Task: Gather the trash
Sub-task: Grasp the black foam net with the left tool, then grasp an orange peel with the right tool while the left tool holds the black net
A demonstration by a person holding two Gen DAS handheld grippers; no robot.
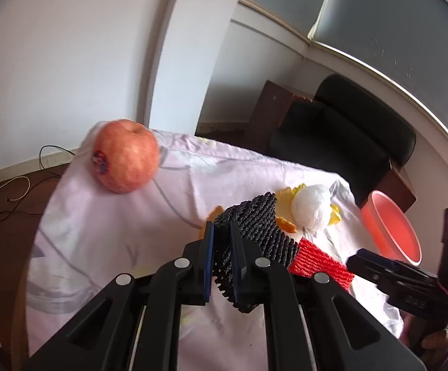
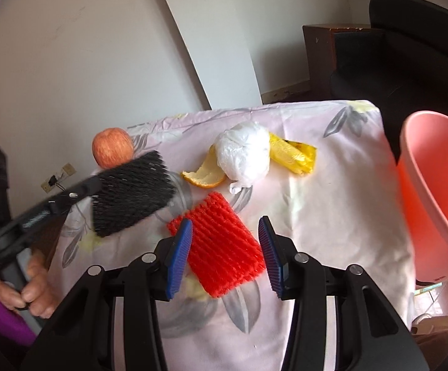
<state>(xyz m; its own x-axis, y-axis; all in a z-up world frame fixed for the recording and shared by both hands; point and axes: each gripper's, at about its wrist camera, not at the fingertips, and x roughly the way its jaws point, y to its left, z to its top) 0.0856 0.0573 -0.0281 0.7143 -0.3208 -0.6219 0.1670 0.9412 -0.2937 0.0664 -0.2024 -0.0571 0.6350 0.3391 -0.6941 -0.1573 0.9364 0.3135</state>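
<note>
Left gripper: jaws closed on the black foam net, held above the tablecloth; net fills frame centre in left wrist view. In right wrist view the same net sits at centre-left, blurred, w/ the left hand at lower left.

Right gripper: jaws open, one on either side of the red foam net, lower centre of frame. Net lies flat on the cloth; contact w/ pads cannot be told.

Other trash, upper centre of right wrist view:
- White plastic bag wad, on the cloth.
- Orange peel, just left of the wad, touching it.
- Yellow wrapper, just right of the wad.

Apple: centre-left, partly behind the black net.

Pink bin: right edge of frame, beyond the cloth's edge. Black chair: upper right of left wrist view.
</note>
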